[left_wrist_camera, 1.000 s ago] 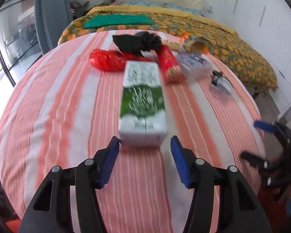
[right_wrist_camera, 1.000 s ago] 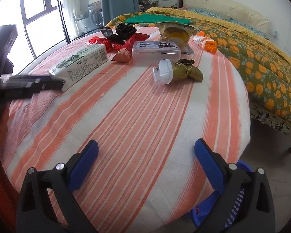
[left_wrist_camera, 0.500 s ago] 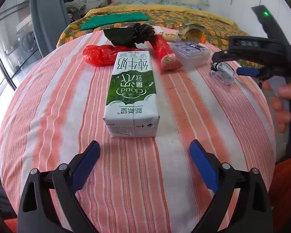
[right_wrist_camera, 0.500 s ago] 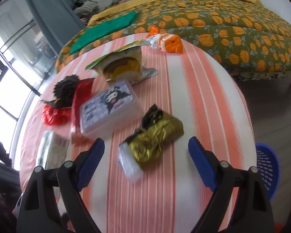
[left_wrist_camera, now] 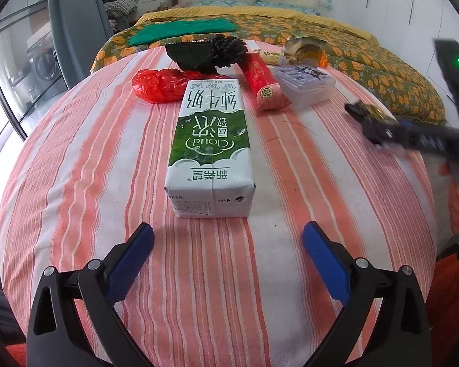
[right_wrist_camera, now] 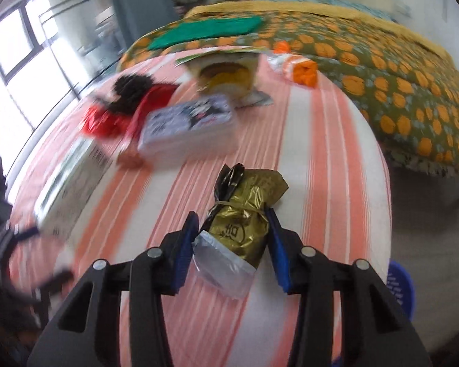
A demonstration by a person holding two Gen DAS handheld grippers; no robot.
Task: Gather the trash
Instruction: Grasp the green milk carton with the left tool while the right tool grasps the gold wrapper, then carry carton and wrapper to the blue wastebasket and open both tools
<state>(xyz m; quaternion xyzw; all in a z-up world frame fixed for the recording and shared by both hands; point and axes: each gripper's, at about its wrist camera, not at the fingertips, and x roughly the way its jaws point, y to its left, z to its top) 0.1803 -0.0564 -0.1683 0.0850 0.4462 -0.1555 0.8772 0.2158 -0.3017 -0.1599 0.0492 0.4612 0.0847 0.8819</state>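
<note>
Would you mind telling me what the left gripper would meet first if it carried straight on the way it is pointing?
Most likely the milk carton: it lies dead ahead of the open left gripper, with only bare striped tablecloth between them.

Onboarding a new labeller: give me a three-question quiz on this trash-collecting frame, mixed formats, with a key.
1. True or false: the milk carton lies flat on the striped tablecloth, beyond the left gripper's blue tips.
2. What sits between the right gripper's pads? A) gold foil wrapper B) clear plastic box C) red bag
3. Fill in: the left gripper is ____.

Key: 1 true; 2 A, its jaws have just been closing onto it; 3 open, having just been opening, with nothing between its jaws.
</note>
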